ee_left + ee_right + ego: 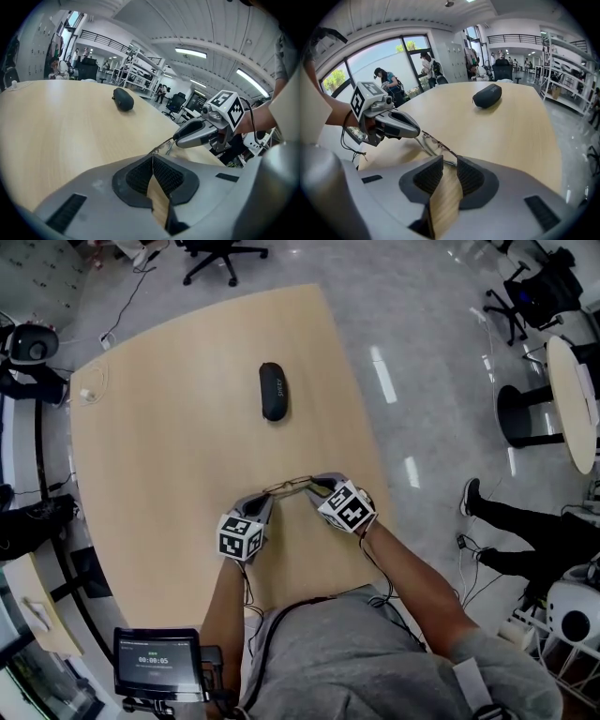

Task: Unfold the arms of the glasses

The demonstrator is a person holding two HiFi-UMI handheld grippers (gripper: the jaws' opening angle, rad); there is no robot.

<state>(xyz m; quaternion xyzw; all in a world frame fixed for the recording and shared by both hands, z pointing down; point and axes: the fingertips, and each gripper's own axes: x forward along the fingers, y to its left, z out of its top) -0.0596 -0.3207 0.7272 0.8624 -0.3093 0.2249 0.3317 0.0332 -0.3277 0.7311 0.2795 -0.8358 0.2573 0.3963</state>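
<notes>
The thin-framed glasses [291,487] hang just above the wooden table [159,446] between my two grippers. My left gripper [265,499] holds their left end: in the left gripper view its jaws meet on the thin wire [161,146] at the tips [152,158]. My right gripper [320,487] is at the other end. In the right gripper view its jaws [450,163] stand apart, with the frame [436,140] reaching the gap but no pad pressing on it. Each gripper shows in the other's view, right [180,137] and left [415,132].
A black glasses case [273,390] lies farther out on the table, also in the gripper views [123,99] [487,95]. A screen with a timer [157,664] sits at the near left. Office chairs, a round table [572,399] and a seated person's legs [525,521] lie beyond the table's right edge.
</notes>
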